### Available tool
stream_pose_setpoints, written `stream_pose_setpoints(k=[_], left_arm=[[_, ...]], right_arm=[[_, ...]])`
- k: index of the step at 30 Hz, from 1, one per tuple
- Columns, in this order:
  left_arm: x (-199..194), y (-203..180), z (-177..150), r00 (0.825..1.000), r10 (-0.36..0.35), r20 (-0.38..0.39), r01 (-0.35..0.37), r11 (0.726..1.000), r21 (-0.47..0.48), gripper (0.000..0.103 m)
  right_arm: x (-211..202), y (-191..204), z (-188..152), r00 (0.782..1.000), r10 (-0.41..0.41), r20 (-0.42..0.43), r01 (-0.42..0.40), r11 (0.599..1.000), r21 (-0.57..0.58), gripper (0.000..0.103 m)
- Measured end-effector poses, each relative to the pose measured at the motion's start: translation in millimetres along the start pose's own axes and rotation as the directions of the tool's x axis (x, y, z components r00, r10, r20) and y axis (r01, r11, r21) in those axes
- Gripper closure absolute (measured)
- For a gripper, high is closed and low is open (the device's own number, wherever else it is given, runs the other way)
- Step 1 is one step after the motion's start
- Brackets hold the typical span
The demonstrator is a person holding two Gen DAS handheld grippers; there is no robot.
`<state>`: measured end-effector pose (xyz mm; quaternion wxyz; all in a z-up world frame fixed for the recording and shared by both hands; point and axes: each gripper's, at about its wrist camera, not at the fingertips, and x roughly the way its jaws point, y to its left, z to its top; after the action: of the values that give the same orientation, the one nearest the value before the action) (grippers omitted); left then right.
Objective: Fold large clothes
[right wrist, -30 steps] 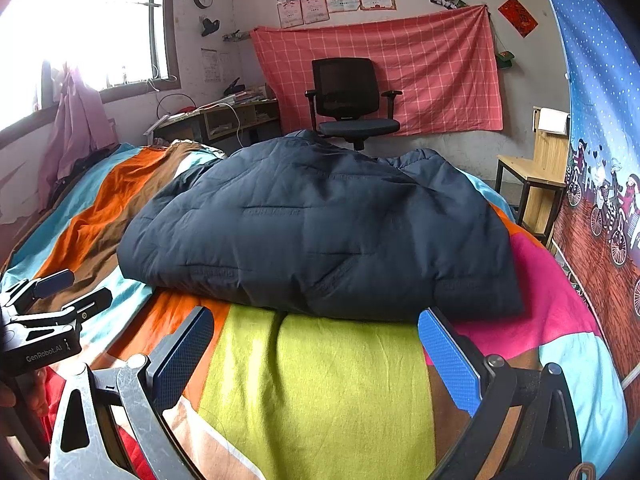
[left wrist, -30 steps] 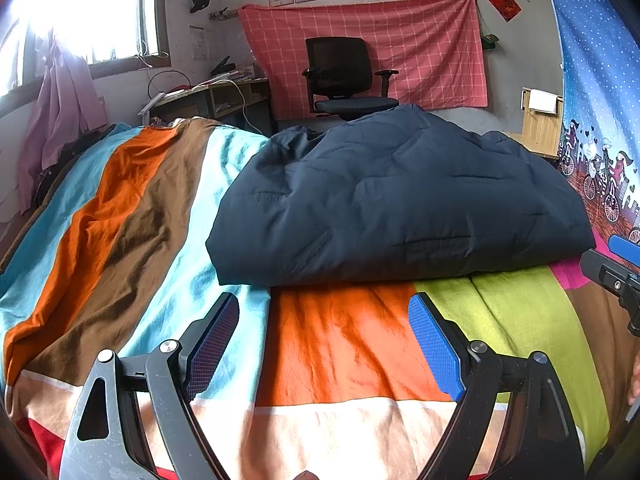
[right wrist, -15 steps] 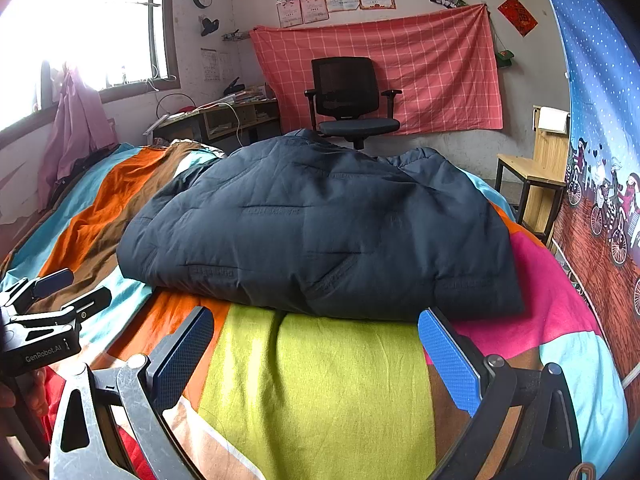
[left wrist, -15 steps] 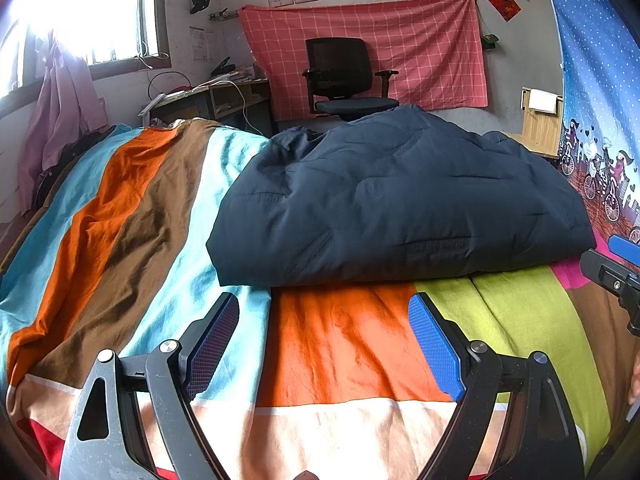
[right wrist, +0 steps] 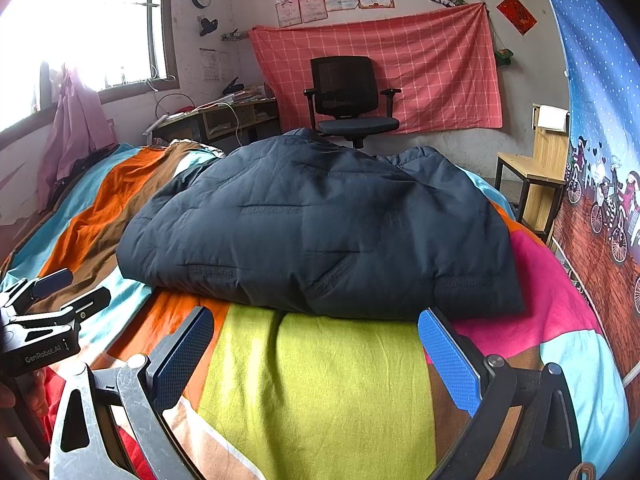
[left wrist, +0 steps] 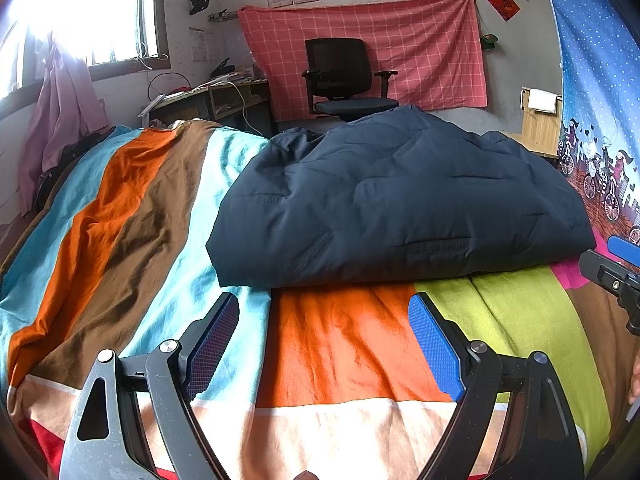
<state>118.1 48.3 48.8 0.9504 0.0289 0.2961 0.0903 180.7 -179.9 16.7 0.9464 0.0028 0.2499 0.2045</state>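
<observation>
A dark navy quilted jacket lies folded in a thick bundle on the striped bedspread; it also shows in the right wrist view. My left gripper is open and empty, hovering over the bedspread just in front of the jacket's near edge. My right gripper is open and empty, also just short of the jacket's near edge. The right gripper shows at the right edge of the left wrist view. The left gripper shows at the left edge of the right wrist view.
The multicoloured bedspread covers the whole bed. A black office chair and a desk stand beyond the bed's far end. A wooden stool stands at the right. A blue curtain hangs along the right side.
</observation>
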Motion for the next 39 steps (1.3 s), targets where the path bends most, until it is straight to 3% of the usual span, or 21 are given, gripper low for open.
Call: stream_pose_setpoints(k=[39], left_arm=[[0.8,1.9,-1.5,1.000,-0.006,0.005,0.006,1.000,0.010,0.020]], right_arm=[[0.2,0.8,0.4,1.000,-0.002,0.001,0.002,1.000,0.002,0.000]])
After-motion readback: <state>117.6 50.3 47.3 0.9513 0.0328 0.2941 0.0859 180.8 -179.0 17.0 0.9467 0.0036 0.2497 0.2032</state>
